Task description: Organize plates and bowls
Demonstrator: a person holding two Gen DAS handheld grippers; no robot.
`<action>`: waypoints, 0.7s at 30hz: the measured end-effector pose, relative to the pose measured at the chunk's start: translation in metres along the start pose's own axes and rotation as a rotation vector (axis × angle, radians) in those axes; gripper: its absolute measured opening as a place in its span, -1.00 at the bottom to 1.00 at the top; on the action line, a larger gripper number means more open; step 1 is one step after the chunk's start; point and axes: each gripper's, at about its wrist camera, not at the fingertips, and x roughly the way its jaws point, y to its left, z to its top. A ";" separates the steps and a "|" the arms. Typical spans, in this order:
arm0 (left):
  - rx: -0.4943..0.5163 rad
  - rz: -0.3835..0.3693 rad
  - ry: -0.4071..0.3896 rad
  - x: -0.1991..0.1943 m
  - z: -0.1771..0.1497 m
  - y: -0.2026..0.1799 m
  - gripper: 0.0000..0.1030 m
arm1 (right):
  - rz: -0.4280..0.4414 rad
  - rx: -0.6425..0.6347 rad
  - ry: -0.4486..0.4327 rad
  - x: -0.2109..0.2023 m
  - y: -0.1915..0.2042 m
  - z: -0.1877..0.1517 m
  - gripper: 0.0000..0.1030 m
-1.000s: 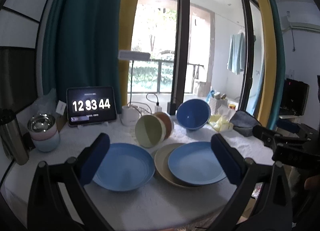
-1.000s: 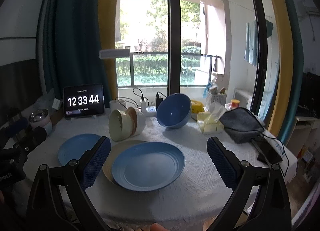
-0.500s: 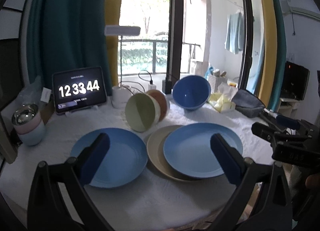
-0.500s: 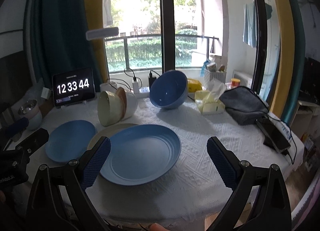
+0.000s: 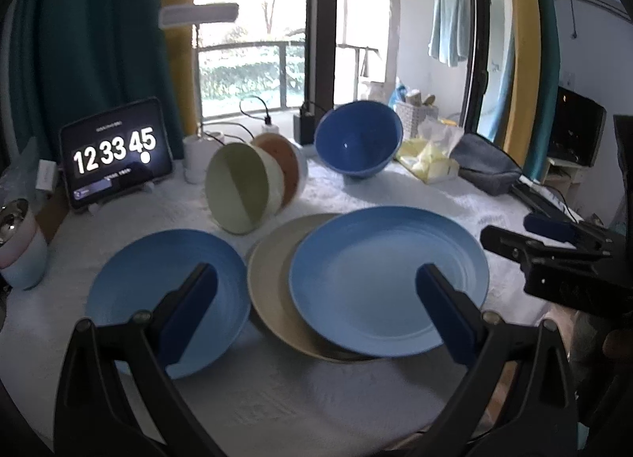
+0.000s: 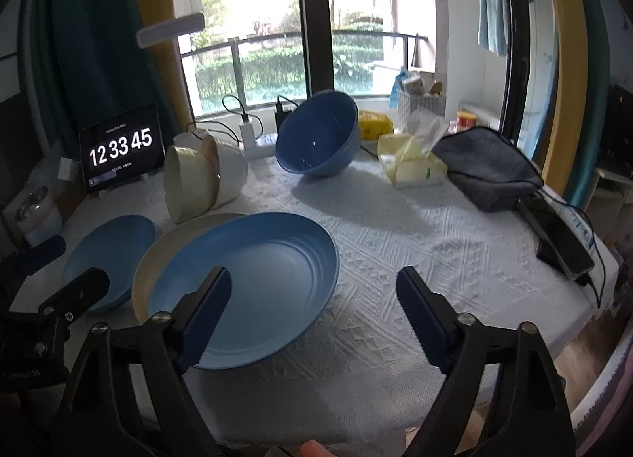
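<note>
A large blue plate (image 5: pixel 385 279) (image 6: pixel 253 283) lies on a beige plate (image 5: pixel 273 279) (image 6: pixel 158 255) at the table's middle. A smaller blue plate (image 5: pixel 158 287) (image 6: pixel 107 255) lies to their left. Behind them a green bowl (image 5: pixel 241 188) (image 6: pixel 186 184) nests on its side in an orange-lined bowl (image 5: pixel 283 168) and a white one. A dark blue bowl (image 5: pixel 358 146) (image 6: pixel 316 140) leans tilted further back. My left gripper (image 5: pixel 316 298) is open and empty, low over the plates. My right gripper (image 6: pixel 312 310) is open and empty, over the large blue plate's right rim.
A tablet clock (image 5: pixel 114 156) (image 6: pixel 120 148) stands at the back left beside a metal-lined cup (image 5: pixel 16 243). A tissue pack (image 6: pixel 415 168), grey pouch (image 6: pixel 486 168) and phone (image 6: pixel 558 235) lie on the right. A lamp, chargers and cables stand along the window.
Both grippers have moved forward and down toward the plates, which now look larger. Both stay open. The dishes have not moved.
</note>
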 end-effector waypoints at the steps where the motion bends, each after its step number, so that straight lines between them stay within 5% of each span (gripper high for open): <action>1: 0.000 -0.003 0.013 0.005 0.000 -0.001 0.96 | 0.005 0.000 0.014 0.006 -0.001 0.001 0.55; 21: -0.047 0.010 0.178 0.069 0.001 0.002 0.50 | 0.029 0.013 0.101 0.063 -0.023 0.005 -0.10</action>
